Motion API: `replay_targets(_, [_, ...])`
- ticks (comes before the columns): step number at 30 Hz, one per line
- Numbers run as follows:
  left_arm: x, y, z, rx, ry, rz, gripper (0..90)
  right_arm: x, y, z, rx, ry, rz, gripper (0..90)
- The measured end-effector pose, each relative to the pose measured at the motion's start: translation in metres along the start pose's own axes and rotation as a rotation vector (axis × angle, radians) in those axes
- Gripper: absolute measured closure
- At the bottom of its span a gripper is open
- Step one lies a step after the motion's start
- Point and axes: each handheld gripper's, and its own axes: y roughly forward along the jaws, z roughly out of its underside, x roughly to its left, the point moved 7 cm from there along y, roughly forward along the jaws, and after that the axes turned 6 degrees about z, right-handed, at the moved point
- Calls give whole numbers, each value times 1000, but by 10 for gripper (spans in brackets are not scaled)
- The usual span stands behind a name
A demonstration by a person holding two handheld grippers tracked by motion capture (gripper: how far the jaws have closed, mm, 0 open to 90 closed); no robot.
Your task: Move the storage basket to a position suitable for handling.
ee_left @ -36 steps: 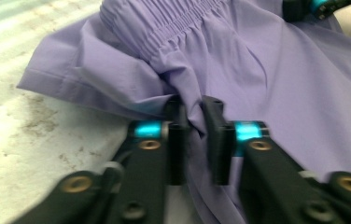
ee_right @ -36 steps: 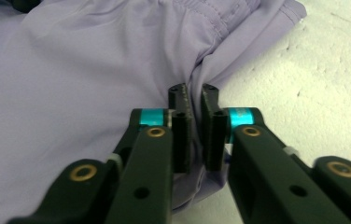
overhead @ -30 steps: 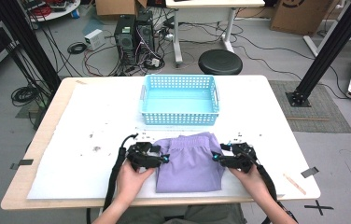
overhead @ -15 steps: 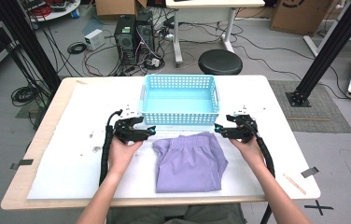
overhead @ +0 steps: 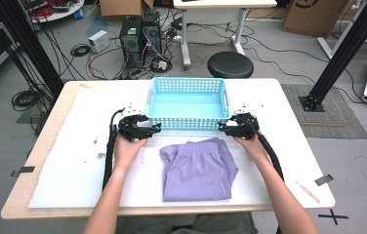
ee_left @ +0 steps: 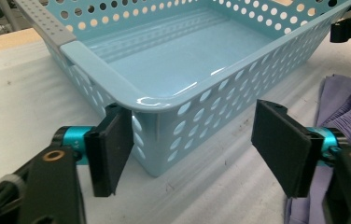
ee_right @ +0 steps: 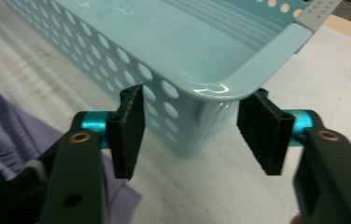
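A light blue perforated basket (overhead: 187,122) stands empty at the table's far middle. A folded purple garment (overhead: 198,168) lies on the white sheet in front of it. My left gripper (overhead: 155,129) is open at the basket's near left corner (ee_left: 148,105), its jaws straddling that corner without touching it. My right gripper (overhead: 222,129) is open at the near right corner (ee_right: 220,91), jaws either side of it. The purple garment (ee_left: 346,107) lies to the right in the left gripper view, and its edge (ee_right: 5,130) shows at the left in the right gripper view.
A white sheet (overhead: 74,165) covers the wooden table (overhead: 20,200). A wooden stick (overhead: 307,191) lies near the table's right front corner. A black stool (overhead: 230,63), computer towers and cables stand on the floor beyond the table.
Both grippers have left the garment's sides and moved forward to the basket's near corners. The garment lies released and still on the sheet.
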Motion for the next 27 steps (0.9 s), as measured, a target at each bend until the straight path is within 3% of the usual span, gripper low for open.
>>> replay_targets(1, [0, 0, 0, -5, -2, 4, 356, -1, 0, 1, 6, 5, 4, 502])
replay_targets(4, [0, 0, 0, -1, 7, -3, 406, -3, 0, 3, 20, 12, -12, 511])
replay_targets(8, [4, -1, 1, 6, 20, -27, 502, -3, -1, 3, 23, -10, 0, 510])
replay_targets(9, [5, -1, 1, 13, 28, -41, 503, -2, -1, 3, 21, -9, 0, 509])
replay_targets(11, [8, 4, 6, 54, 44, -97, 404, -2, -1, 2, 15, -10, 6, 491])
replay_targets(13, [9, 8, 9, 60, 37, -81, 376, -1, 1, 2, 15, -13, 10, 455])
replay_targets(15, [9, 10, 8, 47, 54, -90, 377, 0, 2, 2, 12, -17, 23, 451])
replay_targets(17, [7, 12, 5, 25, 62, -76, 413, -1, 2, 1, 5, -16, 19, 453])
replay_targets(18, [7, 14, 6, 38, 72, -78, 423, -1, 3, 1, 6, -13, 20, 458])
replay_targets(22, [10, 15, 9, 40, 45, -77, 440, -2, 4, 2, 2, -2, 11, 478])
replay_targets(24, [11, 14, 7, 15, 7, -64, 482, -3, 4, 2, -1, -5, 12, 482])
replay_targets(27, [9, 14, 7, 24, 15, -77, 489, -2, 3, 2, 7, -2, 14, 489])
